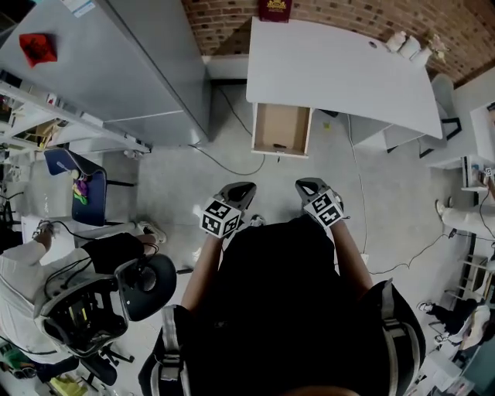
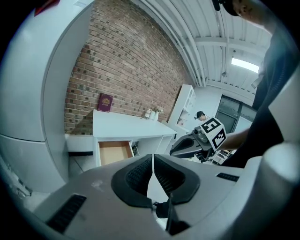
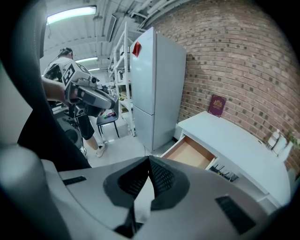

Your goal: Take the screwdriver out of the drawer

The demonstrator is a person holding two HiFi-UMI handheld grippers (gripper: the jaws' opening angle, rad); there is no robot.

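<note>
Wooden drawer [image 1: 281, 128] open under white desk [image 1: 340, 66]; left gripper [image 1: 240, 190], right gripper [image 1: 309, 186] pressed together, empty, well apart from it.

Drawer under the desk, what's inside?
The open drawer shows a wooden bottom and one small dark thing near its front, too small to identify. The desk covers its back.

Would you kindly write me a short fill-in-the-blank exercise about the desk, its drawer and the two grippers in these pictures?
1. The drawer of the white desk stands ___.
2. The left gripper and the right gripper each have jaws that are ___, holding nothing.
3. The wall behind the maroon book is made of ___.
Missing words: open; shut; brick.
</note>
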